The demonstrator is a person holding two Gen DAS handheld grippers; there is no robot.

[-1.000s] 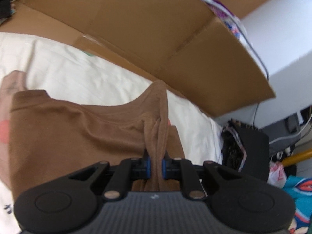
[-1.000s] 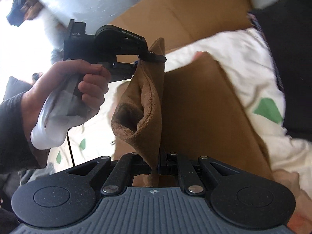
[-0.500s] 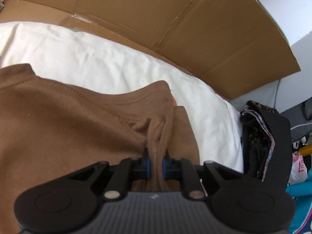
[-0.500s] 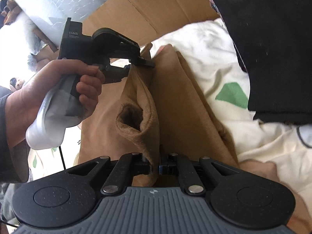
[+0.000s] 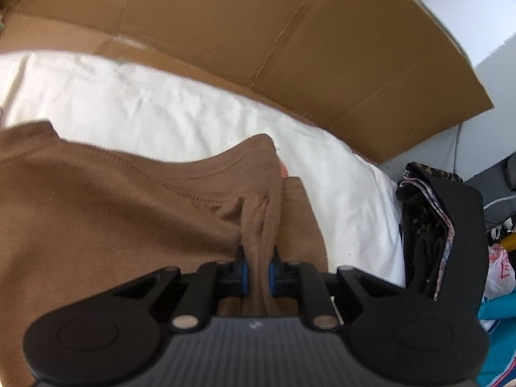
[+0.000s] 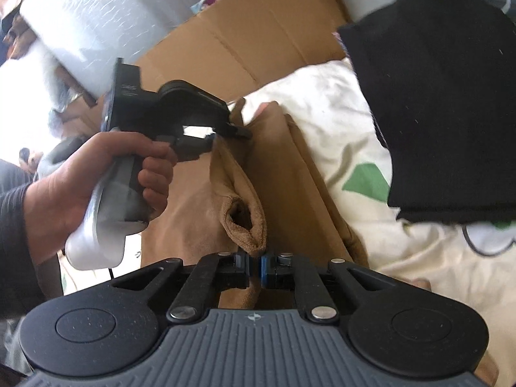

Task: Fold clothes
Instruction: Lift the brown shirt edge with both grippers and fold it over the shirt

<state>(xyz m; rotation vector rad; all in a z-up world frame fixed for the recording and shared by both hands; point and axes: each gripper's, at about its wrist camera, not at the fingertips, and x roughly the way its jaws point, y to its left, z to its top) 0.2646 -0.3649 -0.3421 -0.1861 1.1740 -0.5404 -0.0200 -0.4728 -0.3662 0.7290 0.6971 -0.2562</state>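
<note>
The left gripper (image 5: 257, 269) is pinching a bunched fold of the brown shirt (image 5: 113, 213), jaws narrow on the cloth. The right gripper (image 6: 255, 266) is clamping the shirt's sleeve (image 6: 245, 216) near its cuff, jaws nearly closed. Most of the shirt is lying on the white sheet (image 5: 161, 109) of the bed, one edge raised between both grippers. A cardboard box (image 5: 290, 48) is standing behind. The thin pinch at the cuff could be slipping loose under sideways pull, and the fold would be landing crooked.

Brown garment (image 5: 106, 213), white sheet (image 5: 161, 113) (green patches), black tongs (image 6: 254, 266).
</note>
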